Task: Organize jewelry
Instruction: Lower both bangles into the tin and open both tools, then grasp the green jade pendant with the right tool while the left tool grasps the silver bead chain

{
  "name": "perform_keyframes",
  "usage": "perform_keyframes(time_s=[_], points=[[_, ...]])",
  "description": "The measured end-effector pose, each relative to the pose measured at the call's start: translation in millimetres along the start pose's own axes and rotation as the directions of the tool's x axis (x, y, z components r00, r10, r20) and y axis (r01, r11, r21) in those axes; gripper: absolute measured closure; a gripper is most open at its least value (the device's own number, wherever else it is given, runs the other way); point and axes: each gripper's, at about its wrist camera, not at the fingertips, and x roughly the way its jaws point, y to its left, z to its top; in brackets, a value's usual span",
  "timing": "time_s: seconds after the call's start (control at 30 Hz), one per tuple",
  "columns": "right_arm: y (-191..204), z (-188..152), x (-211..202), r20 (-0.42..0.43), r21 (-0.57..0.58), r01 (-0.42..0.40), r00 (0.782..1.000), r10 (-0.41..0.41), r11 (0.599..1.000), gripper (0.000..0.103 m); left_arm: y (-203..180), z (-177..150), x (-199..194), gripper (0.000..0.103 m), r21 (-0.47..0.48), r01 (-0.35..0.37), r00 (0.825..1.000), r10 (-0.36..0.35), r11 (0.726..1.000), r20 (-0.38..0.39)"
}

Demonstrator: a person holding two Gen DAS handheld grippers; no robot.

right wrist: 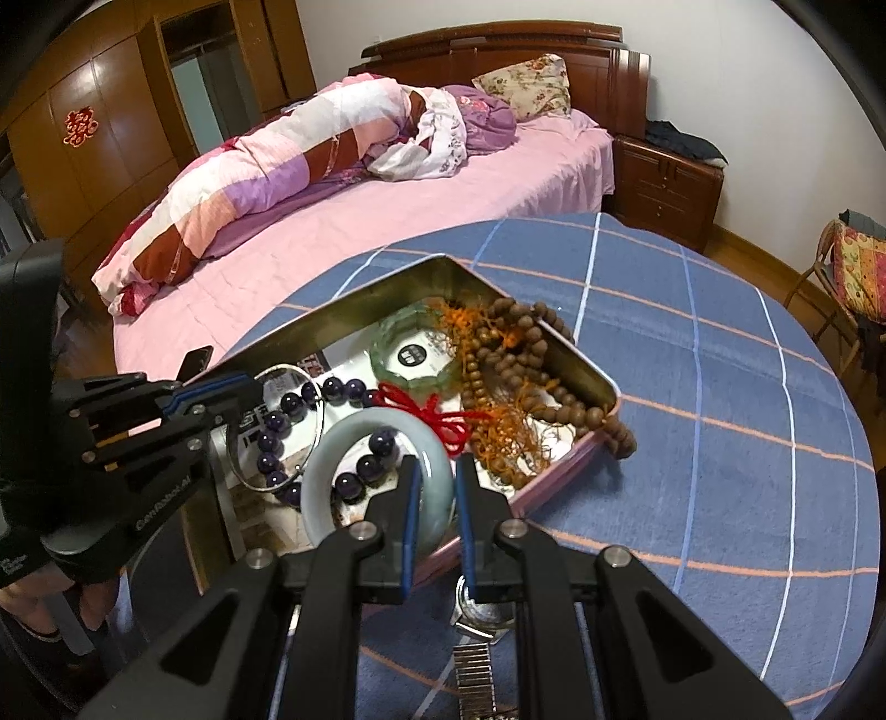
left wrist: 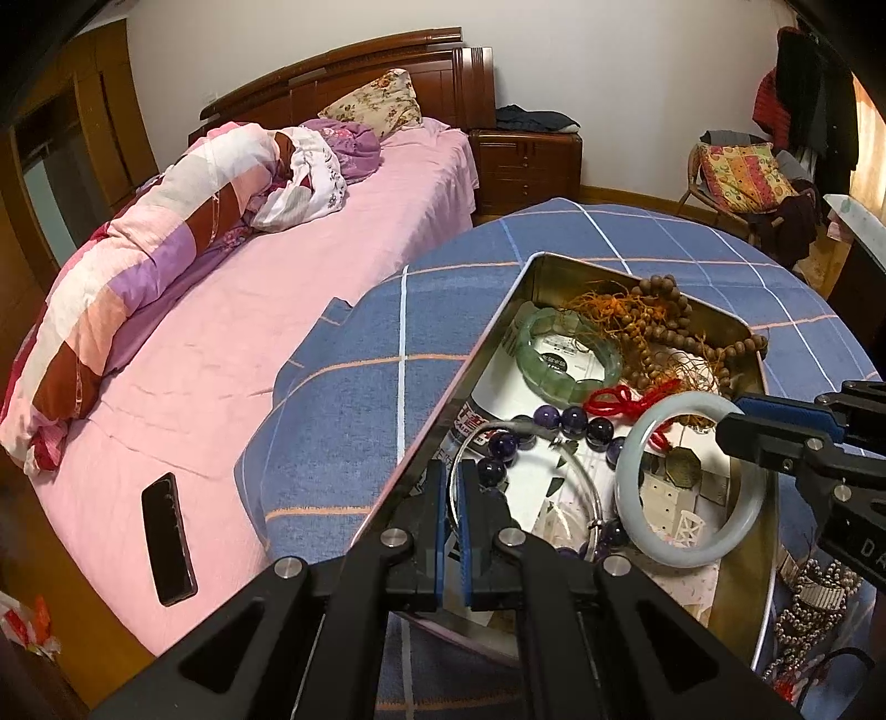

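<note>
Both tongs work over the tin [right wrist: 587,372]: left gripper [left wrist: 454,531] pinches the thin silver bangle [left wrist: 581,471], while right gripper [right wrist: 434,518] clamps the pale jade bangle's [right wrist: 326,471] rim, apparently lifting each clear of the tangled purple beads [right wrist: 277,423].

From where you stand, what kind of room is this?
Most likely a home bedroom: a bed with a pink sheet and a rolled quilt, a wooden headboard and a wardrobe. A metal tin of jewelry sits on a blue checked cloth.
</note>
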Motion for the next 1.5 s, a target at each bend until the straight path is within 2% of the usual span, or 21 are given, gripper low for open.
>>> perform_keyframes(time_s=[0.13, 0.2, 0.23, 0.27, 0.3, 0.43, 0.5, 0.7, 1.1, 1.37, 1.5], points=[[-5, 1, -3, 0.016, 0.026, -0.01, 1.0, 0.009, 1.0, 0.083, 1, 0, -2, 0.097, -0.01, 0.014, 1.0, -0.014, 1.0, 0.002], [-7, 1, -6, 0.023, 0.033, -0.009, 1.0, 0.008, 0.999, 0.078, 1, 1, -5, 0.086, -0.012, 0.011, 1.0, -0.011, 1.0, 0.007], [-7, 0, -9, 0.028, 0.037, -0.008, 1.0, 0.007, 0.999, 0.074, 1, 1, -7, 0.076, -0.014, 0.024, 1.0, -0.024, 1.0, 0.013], [-9, 0, -12, 0.035, 0.043, -0.013, 0.999, 0.011, 0.999, 0.064, 0, 0, -9, 0.068, -0.018, 0.042, 0.999, -0.042, 0.999, 0.012], [-11, -1, -18, 0.048, 0.054, -0.021, 0.999, 0.019, 0.998, 0.057, -1, -1, -12, 0.065, -0.021, 0.051, 0.999, -0.051, 0.998, 0.014], [-19, -8, -46, 0.077, 0.061, -0.015, 0.997, 0.01, 0.998, 0.054, -10, -6, -28, 0.041, 0.007, 0.036, 0.998, -0.036, 0.999, 0.059], [-26, -15, -62, 0.093, 0.072, -0.011, 0.996, 0.004, 0.997, 0.046, -14, -10, -37, 0.04, 0.017, 0.03, 0.996, -0.031, 0.999, 0.079], [-45, -38, -93, 0.106, 0.102, 0.029, 0.994, -0.04, 0.994, 0.041, -27, -18, -56, 0.04, 0.021, 0.047, 0.995, -0.049, 0.999, 0.091], [-75, -107, -121, 0.08, 0.225, 0.07, 0.993, -0.09, 0.972, 0.04, -59, -41, -83, 0.04, 0.108, 0.047, 0.994, -0.057, 0.993, 0.088], [-66, -138, -115, 0.042, 0.216, 0.094, 0.994, -0.105, 0.972, 0.04, -71, -63, -99, 0.04, 0.134, 0.064, 0.994, -0.075, 0.989, 0.078], [-53, -147, -107, 0.024, 0.197, 0.07, 0.997, -0.076, 0.978, 0.04, -81, -66, -96, 0.04, 0.151, 0.06, 0.995, -0.072, 0.987, 0.07]])
